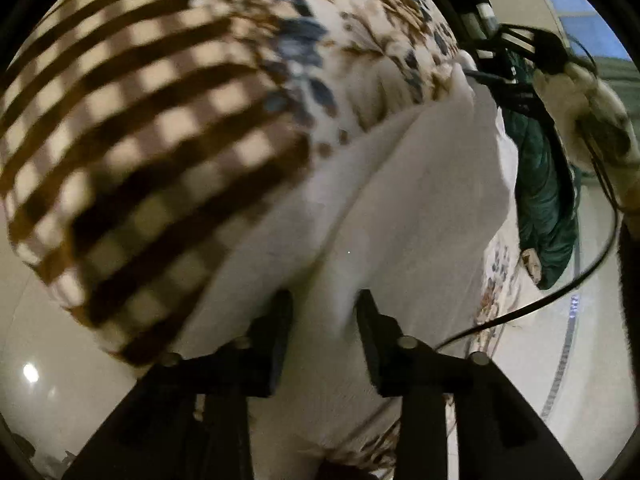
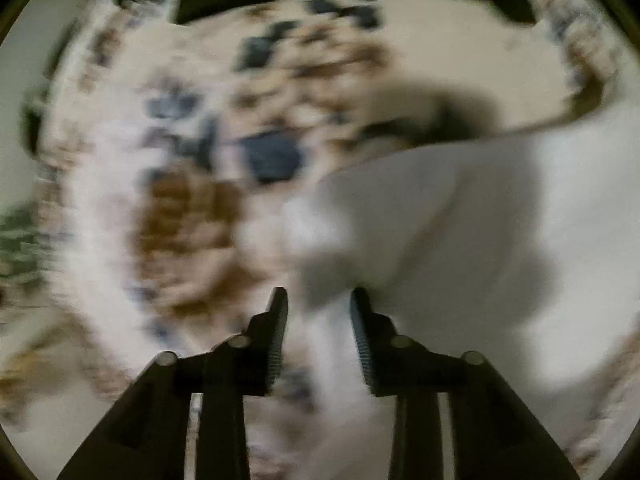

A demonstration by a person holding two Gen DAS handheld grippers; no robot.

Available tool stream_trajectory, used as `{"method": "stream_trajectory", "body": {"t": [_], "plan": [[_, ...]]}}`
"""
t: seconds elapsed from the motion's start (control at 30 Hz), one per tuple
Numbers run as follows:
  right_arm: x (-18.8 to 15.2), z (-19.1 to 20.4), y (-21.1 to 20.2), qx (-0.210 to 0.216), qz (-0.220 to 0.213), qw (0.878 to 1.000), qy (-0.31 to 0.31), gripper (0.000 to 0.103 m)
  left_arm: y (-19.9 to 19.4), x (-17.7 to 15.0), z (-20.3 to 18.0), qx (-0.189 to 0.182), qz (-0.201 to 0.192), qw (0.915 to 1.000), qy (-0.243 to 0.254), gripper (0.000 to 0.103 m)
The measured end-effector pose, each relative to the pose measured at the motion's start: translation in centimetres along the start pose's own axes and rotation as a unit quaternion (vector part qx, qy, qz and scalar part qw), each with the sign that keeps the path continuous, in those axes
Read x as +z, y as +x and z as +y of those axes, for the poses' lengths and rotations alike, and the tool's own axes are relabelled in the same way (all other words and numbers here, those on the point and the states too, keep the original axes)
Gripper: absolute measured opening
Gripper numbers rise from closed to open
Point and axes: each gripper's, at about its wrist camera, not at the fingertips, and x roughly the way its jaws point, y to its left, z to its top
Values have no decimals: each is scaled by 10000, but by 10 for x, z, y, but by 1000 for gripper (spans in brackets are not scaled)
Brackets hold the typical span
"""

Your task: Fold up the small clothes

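The white cloth (image 1: 400, 208) is pinched by the left gripper (image 1: 324, 312) and the right gripper (image 2: 319, 308), with its bulk toward 1 o'clock over the floral sheet (image 2: 280, 80). Even tension should be maintained, with edges aligned before lowering.

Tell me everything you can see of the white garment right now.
The white garment is plain, soft-looking fabric with no print visible. It drapes in loose folds over the floral cover, beside a brown checked cloth. One bunched edge sits between the left gripper's jaws, another between the right gripper's. The right view is blurred, so that grip is unclear.
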Motion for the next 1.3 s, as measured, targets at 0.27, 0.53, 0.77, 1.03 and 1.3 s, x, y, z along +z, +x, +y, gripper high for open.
{"method": "stream_trajectory", "body": {"t": [0.27,0.53,0.77,1.03,1.3], "plan": [[-104,-54,-81,258,-577,9967,-513,47,-29,6,-6,286,201,9968,718,54],[-285,-198,-29,-222,196,9987,422,51,5,-14,-38,1488,130,9707,1882,3],[-376,-234,10,152,-28,9963,841,9,-15,-16,-46,1792,-11,9611,2103,2],[-411,-279,0,1083,96,9821,1539,43,-7,-14,-49,1919,22,9500,2464,3],[-453,-309,-10,1092,-91,9801,1654,2,-15,-23,-42,1747,-111,9625,2071,3]]}}
